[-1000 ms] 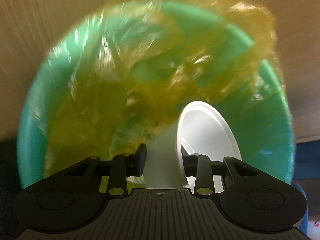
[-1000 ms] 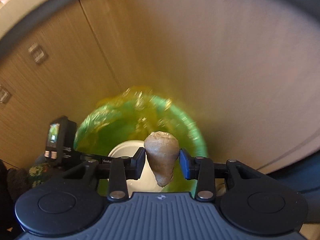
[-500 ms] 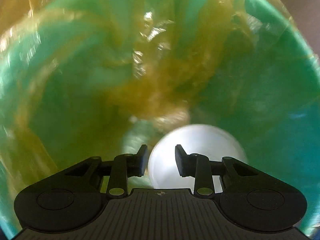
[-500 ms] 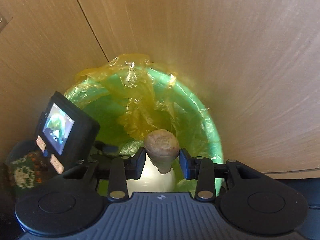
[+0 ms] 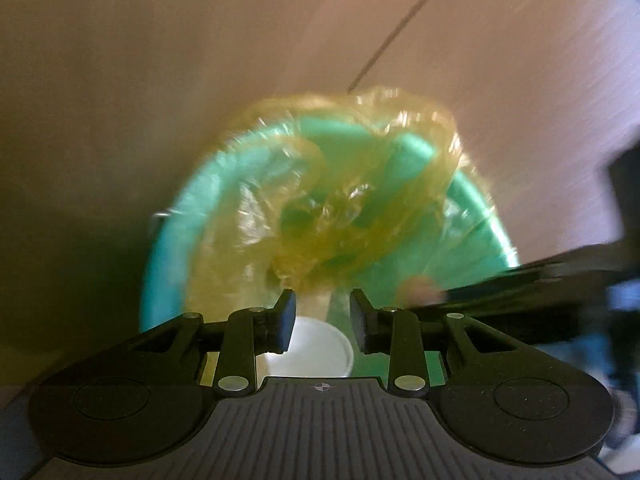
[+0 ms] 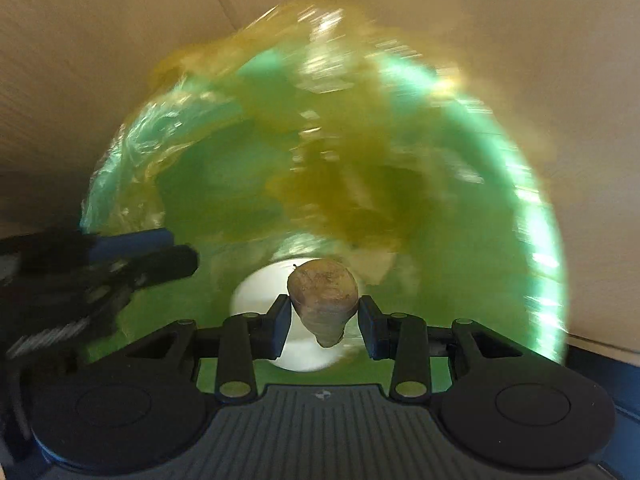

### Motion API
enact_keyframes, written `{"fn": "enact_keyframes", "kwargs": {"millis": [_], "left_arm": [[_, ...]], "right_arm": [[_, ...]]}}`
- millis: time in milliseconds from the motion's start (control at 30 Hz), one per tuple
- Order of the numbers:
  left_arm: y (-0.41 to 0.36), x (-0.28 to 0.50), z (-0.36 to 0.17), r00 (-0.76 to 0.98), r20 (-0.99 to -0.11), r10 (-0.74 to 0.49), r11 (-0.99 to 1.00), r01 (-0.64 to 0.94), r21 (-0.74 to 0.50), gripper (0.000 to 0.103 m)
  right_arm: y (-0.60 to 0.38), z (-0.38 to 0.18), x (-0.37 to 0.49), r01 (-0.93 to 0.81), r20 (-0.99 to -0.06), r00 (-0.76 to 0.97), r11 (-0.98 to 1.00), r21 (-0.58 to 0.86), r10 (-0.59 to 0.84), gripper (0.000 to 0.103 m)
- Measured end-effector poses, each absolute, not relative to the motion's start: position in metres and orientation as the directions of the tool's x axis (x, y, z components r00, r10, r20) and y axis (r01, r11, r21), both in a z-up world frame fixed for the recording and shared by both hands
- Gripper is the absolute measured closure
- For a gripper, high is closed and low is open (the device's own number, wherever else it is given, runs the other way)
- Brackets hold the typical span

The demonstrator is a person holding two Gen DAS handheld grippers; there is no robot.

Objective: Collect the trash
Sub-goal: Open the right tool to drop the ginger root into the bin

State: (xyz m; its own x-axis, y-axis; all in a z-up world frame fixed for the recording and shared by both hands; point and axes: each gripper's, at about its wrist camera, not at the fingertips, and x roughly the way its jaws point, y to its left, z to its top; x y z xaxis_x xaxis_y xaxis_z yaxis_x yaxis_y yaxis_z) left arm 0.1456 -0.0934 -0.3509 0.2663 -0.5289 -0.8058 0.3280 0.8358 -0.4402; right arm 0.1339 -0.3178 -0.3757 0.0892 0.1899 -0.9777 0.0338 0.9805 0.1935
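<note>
A green bin (image 5: 168, 248) lined with a yellow plastic bag (image 5: 360, 200) stands against a wooden cabinet. A white cup (image 5: 316, 348) lies inside it. My left gripper (image 5: 322, 320) is open and empty just above the bin's near rim. My right gripper (image 6: 323, 320) is shut on a brown cone-shaped piece of trash (image 6: 323, 296) and holds it over the bin's mouth (image 6: 200, 184), above the white cup (image 6: 264, 300). The right gripper shows blurred at the right of the left wrist view (image 5: 520, 280); the left one shows blurred in the right wrist view (image 6: 100, 272).
Wooden cabinet panels (image 5: 200, 60) rise behind the bin, with a dark seam (image 5: 400, 28) between two doors. The same panels (image 6: 520, 40) fill the background of the right wrist view.
My left gripper has let go of the white cup, which now lies in the bin, and has pulled back out. My right gripper has moved closer over the bin with the brown piece.
</note>
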Motion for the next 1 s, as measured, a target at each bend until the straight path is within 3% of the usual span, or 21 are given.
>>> {"fn": "enact_keyframes", "kwargs": {"millis": [100,300,433,500,533,800,1000], "left_arm": [[-0.079,0.131,-0.330,0.320,-0.768,-0.554,0.822,0.355,-0.445,0.070],[-0.063,0.107,-0.320,0.375,-0.698,-0.610,0.784,0.416,-0.461,0.070],[-0.065,0.100,-0.322,0.386,-0.672,-0.633,0.767,0.430,-0.476,0.070],[-0.064,0.093,-0.319,0.395,-0.659,-0.640,0.760,0.454,-0.466,0.070],[-0.066,0.090,-0.320,0.401,-0.659,-0.637,0.761,0.463,-0.454,0.070],[-0.079,0.093,-0.330,0.382,-0.686,-0.620,0.767,0.479,-0.426,0.070],[-0.078,0.097,-0.334,0.377,-0.689,-0.618,0.771,0.464,-0.437,0.070]], "right_arm": [[-0.296,-0.412,0.152,0.025,-0.971,-0.014,0.971,0.239,0.240,0.067],[-0.275,-0.516,0.169,0.112,-0.956,-0.216,0.978,0.177,0.197,0.067],[-0.278,-0.560,0.170,0.209,-0.934,-0.257,0.958,0.197,0.248,0.063],[-0.284,-0.564,0.171,0.254,-0.939,-0.239,0.949,0.186,0.248,0.049],[-0.286,-0.562,0.171,0.259,-0.946,-0.219,0.949,0.182,0.241,0.048],[-0.301,-0.518,0.165,0.093,-0.997,-0.050,0.994,0.056,0.061,0.047],[-0.319,-0.557,0.163,0.230,-0.954,-0.240,0.965,0.125,0.181,0.045]]}}
